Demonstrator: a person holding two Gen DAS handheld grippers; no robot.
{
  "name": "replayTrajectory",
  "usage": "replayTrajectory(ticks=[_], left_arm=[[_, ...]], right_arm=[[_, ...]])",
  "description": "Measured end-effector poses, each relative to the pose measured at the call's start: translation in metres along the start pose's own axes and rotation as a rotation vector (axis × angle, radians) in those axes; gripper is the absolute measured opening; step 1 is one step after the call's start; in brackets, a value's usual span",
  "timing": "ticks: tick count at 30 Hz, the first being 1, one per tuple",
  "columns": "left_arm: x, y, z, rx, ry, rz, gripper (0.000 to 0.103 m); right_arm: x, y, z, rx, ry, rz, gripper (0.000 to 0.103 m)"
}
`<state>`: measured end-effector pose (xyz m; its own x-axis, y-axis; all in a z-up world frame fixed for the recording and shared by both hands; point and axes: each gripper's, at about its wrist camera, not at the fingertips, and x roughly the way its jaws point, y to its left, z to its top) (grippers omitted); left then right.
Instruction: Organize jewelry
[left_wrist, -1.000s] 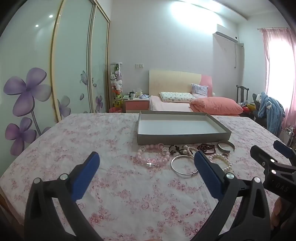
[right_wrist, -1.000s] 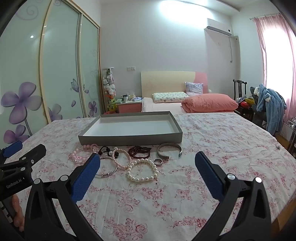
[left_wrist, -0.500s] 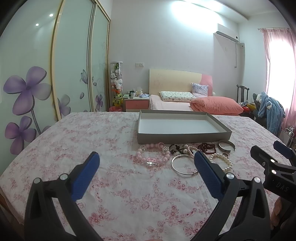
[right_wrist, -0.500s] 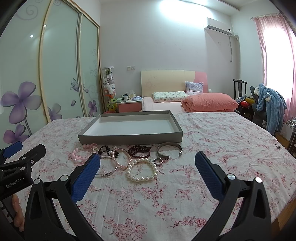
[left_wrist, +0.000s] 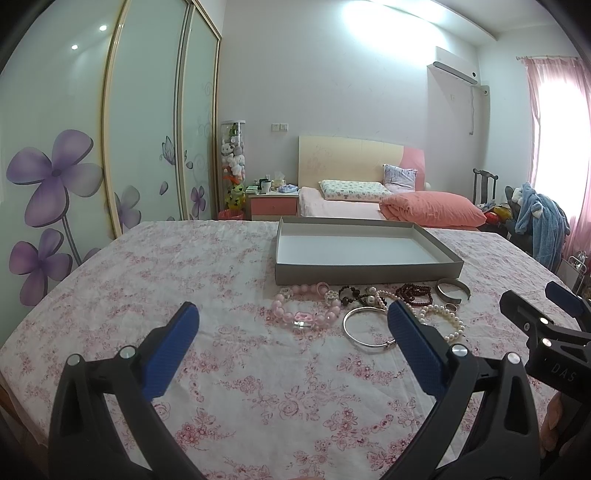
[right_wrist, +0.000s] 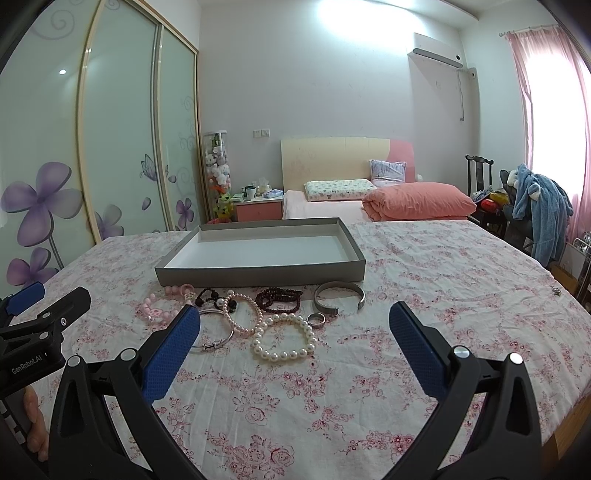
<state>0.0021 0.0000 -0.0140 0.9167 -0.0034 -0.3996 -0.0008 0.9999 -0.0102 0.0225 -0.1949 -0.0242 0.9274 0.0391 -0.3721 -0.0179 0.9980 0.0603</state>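
Note:
A shallow grey tray (left_wrist: 369, 271) (right_wrist: 258, 275) with a white floor lies on the floral cloth. Jewelry lies in a row in front of it: a pink bead bracelet (left_wrist: 306, 314) (right_wrist: 159, 312), a thin silver bangle (left_wrist: 364, 326) (right_wrist: 216, 338), a white pearl bracelet (right_wrist: 284, 338) (left_wrist: 448, 321), a dark red bead bracelet (right_wrist: 279, 299), a silver cuff (right_wrist: 340, 299) (left_wrist: 452, 290) and a small ring (right_wrist: 316, 318). My left gripper (left_wrist: 293, 349) is open and empty, short of the pink bracelet. My right gripper (right_wrist: 295, 349) is open and empty, just short of the pearls.
The table wears a pink floral cloth (right_wrist: 443, 295). Its right edge (right_wrist: 576, 406) is close to my right gripper. Behind stand a bed (right_wrist: 369, 199), a wardrobe with flower doors (left_wrist: 92, 166) and a chair with a blue robe (right_wrist: 539, 218).
Both grippers have drifted very slightly; the jewelry and the tray lie as before. Both grippers stay open.

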Motion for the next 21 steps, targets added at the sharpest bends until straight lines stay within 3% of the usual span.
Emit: replayTrajectory(ticks=[21], left_arm=[[0.0014, 0.0014, -0.0010, -0.008, 0.012, 0.004, 0.099]], right_arm=[[0.0003, 0.0006, -0.0013, 0.001, 0.005, -0.001, 0.101]])
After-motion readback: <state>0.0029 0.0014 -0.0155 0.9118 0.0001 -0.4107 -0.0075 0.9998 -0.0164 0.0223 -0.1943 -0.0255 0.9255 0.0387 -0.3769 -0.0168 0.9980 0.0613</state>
